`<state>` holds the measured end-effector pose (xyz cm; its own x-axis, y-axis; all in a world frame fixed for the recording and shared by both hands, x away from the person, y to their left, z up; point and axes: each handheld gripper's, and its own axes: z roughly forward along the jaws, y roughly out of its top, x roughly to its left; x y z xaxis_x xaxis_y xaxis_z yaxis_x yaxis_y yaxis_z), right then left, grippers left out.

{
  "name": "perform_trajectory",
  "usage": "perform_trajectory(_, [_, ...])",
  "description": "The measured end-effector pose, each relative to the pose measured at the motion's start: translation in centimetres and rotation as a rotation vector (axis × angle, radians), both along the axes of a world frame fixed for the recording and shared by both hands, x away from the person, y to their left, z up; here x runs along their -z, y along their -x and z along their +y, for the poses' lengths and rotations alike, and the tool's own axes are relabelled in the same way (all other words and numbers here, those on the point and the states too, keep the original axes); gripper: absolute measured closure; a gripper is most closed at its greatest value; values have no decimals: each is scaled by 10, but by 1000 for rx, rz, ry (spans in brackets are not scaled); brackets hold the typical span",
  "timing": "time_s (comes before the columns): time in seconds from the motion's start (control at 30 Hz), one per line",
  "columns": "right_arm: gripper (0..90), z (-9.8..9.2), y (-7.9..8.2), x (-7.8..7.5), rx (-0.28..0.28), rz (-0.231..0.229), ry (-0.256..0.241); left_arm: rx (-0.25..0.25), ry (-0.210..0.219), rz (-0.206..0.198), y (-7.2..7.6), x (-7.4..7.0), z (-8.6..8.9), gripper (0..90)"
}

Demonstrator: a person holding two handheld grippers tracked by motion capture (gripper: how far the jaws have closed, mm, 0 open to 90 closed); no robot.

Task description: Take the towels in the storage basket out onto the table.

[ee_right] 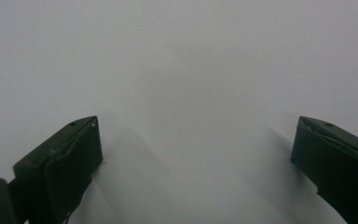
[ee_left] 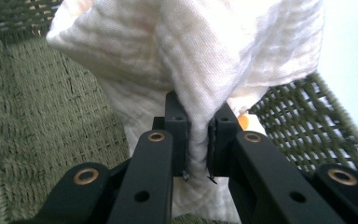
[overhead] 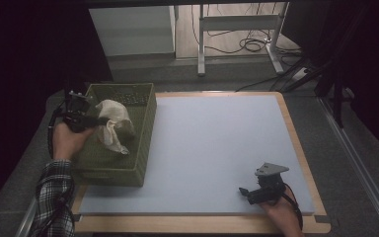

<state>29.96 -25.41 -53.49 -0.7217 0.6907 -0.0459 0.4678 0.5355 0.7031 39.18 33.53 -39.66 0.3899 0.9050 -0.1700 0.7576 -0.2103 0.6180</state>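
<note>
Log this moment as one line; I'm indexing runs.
left gripper: shut on cloth | cloth: over basket | right gripper: open, above mat

Crinkled white cloth [ee_left: 205, 60] — soft, matt; basket [ee_left: 51, 126] of rough green weave; mat [overhead: 217, 148] smooth.

From my station, the cream cloth [ee_left: 191, 56] is cut off at the top edge of the left gripper view, and its lower fold is hidden behind the left gripper [ee_left: 198, 140]. In the high view I cannot make out the dark speckled contents [overhead: 128, 98] along the green woven basket's [overhead: 113, 175] far wall. The right gripper [ee_right: 196, 154] has both jaws cropped at the bottom edge.
</note>
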Motion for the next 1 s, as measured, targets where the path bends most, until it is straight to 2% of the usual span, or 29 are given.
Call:
perform_trajectory(0.07, [19, 0, 0, 0, 0, 0, 0, 2, 0, -14, 3, -8, 0, 818])
perform_trajectory(0.37, [19, 0, 0, 0, 0, 0, 0, 0, -3, -40, 11, -28, 1, 817])
perform_trajectory(0.67, [20, 0, 0, 0, 0, 0, 0, 8, 14, -70, 20, -50, 4, 815])
perform_trajectory(1.0, [20, 0, 0, 0, 0, 0, 0, 42, 25, -119, 29, -82, -7, 814])
